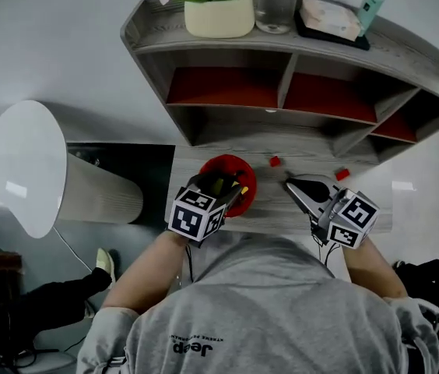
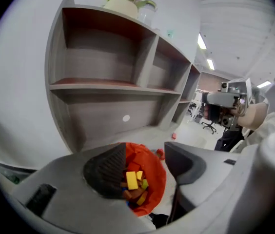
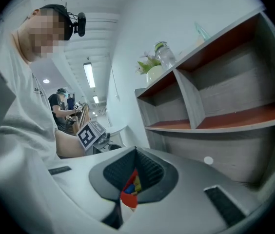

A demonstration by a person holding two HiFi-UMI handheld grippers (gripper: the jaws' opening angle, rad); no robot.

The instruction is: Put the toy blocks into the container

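**A:** Checking progress: I'd say mostly done. A pile of toy blocks point(image 2: 131, 180), yellow, red and blue, sat in the red container point(image 1: 244, 179) at frame centre.

**B:** Left over?

**A:** Two red blocks on the desk point(image 1: 204, 158). One point(image 1: 275, 161) was just up-right of the container, the other point(image 1: 342, 174) further right.

**B:** Grippers?

**A:** Left gripper point(image 1: 231, 187) hung over the container, jaws spread, nothing between the pads. Right gripper point(image 1: 291, 185), right of centre, had jaws pressed together. It was empty as far as I could tell.

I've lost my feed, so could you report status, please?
Left gripper open above red container, blocks inside. Right gripper shut, empty. Two red blocks loose on desk.
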